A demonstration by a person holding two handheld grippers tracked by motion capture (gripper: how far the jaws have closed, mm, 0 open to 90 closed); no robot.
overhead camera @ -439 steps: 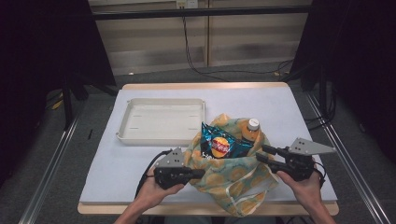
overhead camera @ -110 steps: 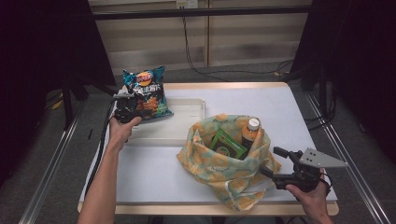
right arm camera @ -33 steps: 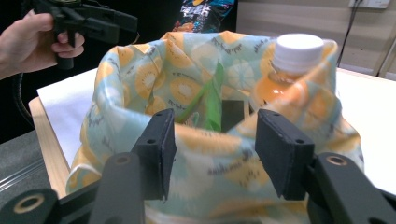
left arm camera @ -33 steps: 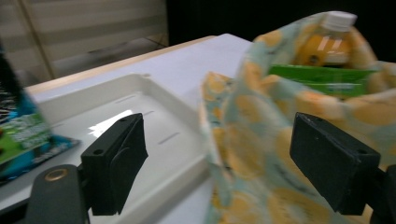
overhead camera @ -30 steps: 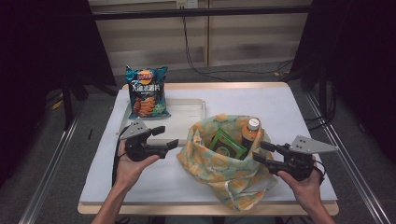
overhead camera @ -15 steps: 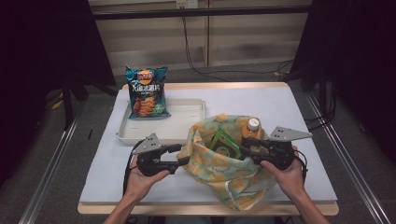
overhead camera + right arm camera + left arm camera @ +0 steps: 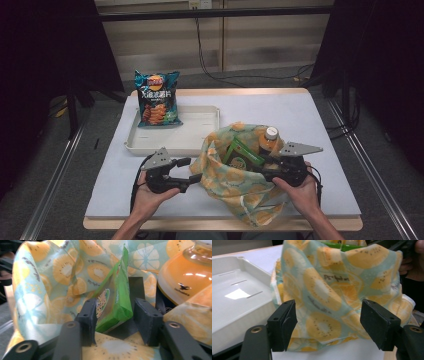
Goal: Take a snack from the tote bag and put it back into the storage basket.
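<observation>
High view — Lay's chip bag (image 7: 156,98)

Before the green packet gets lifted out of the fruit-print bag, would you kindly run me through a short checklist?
1. Green packet between the right gripper jaws: ok.
2. Pads pressing on the packet: not ok, a gap shows at the right pad.
3. Left gripper braced on the fruit-print bag: not ok, jaws open, just short of the cloth.
4. Orange bottle clear of the packet: ok, beside it.
5. Room in the white tray: ok, the chip bag fills only its far left.
</observation>
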